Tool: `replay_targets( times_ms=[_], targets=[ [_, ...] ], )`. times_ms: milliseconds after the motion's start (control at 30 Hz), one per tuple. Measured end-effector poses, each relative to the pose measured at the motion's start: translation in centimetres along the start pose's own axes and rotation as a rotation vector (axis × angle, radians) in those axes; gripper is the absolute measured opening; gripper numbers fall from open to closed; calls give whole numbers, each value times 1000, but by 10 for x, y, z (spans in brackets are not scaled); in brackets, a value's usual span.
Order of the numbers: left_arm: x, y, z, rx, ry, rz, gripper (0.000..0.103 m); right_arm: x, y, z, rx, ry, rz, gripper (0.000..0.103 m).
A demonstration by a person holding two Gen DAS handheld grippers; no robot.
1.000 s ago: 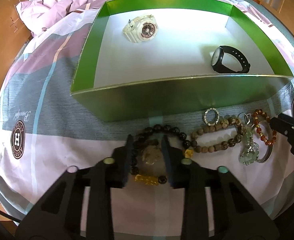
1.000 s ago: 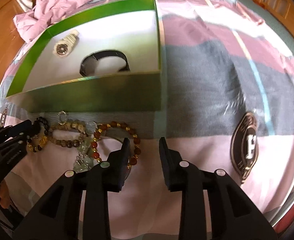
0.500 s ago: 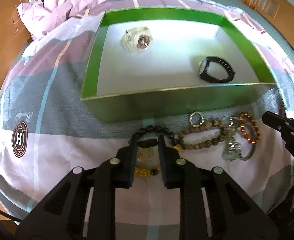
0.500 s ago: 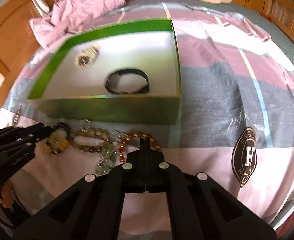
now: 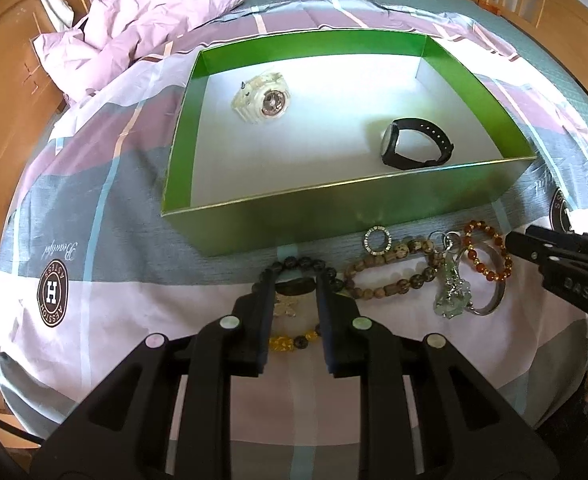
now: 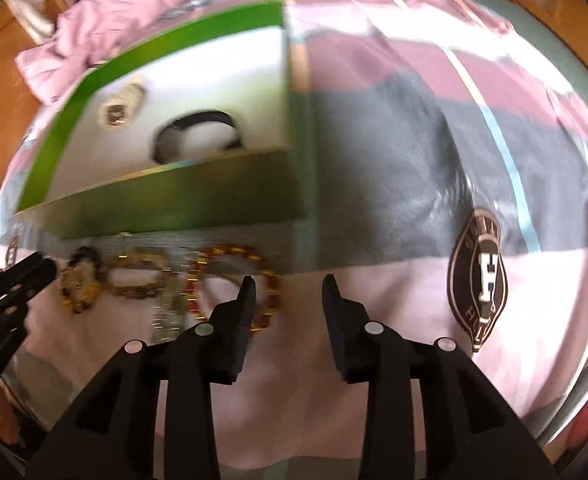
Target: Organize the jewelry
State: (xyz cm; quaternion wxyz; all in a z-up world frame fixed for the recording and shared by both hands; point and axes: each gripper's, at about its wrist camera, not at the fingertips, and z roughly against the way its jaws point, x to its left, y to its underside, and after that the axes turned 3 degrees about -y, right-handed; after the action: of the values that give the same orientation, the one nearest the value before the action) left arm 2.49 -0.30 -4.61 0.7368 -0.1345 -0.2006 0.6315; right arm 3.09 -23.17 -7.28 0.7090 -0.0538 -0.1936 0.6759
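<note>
Left tool (image 5: pixel 295 280) clenched on dark oval bead (image 5: pixel 295 286) of black bead bracelet (image 5: pixel 300 264), which lies on bedsheet (image 5: pixel 114 312) just before green box (image 5: pixel 294 224). Right tool (image 6: pixel 288 284) opening, nothing between jaws; left finger over amber bead bracelet (image 6: pixel 230 252). Brown bead bracelet (image 5: pixel 394 268), silver ring (image 5: pixel 377 240), jade keychain (image 5: pixel 452 296) beside. White watch (image 5: pixel 262 98), black watch (image 5: pixel 414 148) inside box.
</note>
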Motion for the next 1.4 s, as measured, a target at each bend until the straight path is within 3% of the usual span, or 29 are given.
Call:
replay_targets(
  times_ms=[133,167,200,233,433,600,800,900,1033,1200,1267,1333,1400],
  targets=[
    [1,-1,-2,2,1,1,21,0,2,-8,16,-20,7,33],
    [1,0,-2,3,1,0,21,2,3,-7,11,-17,23,27],
    [2,0,-2,4,1,0,21,7,3,-7,7,-34,42,10],
    [2,0,-3,4,1,0,21,11,4,-6,5,-44,56,8],
    [5,0,2,-5,7,7,21,26,6,14,-58,-51,125,7],
    [14,-5,18,-41,30,26,21,38,4,52,-150,-122,173,7],
    [37,-23,52,-112,111,83,21,50,-14,99,-269,-212,194,7],
    [49,-40,60,-137,147,109,21,55,-30,109,-298,-216,203,7],
    [62,-65,49,-149,184,142,21,56,-57,103,-351,-213,215,7],
    [73,-83,8,-74,223,201,21,47,-78,70,-338,-194,170,7],
    [72,-86,-4,-59,227,205,21,45,-81,57,-312,-193,153,11],
    [72,-86,-10,-51,226,212,26,42,-82,50,-284,-188,132,30],
    [73,-83,-10,-50,223,213,36,39,-81,52,-273,-219,113,39]
  ],
)
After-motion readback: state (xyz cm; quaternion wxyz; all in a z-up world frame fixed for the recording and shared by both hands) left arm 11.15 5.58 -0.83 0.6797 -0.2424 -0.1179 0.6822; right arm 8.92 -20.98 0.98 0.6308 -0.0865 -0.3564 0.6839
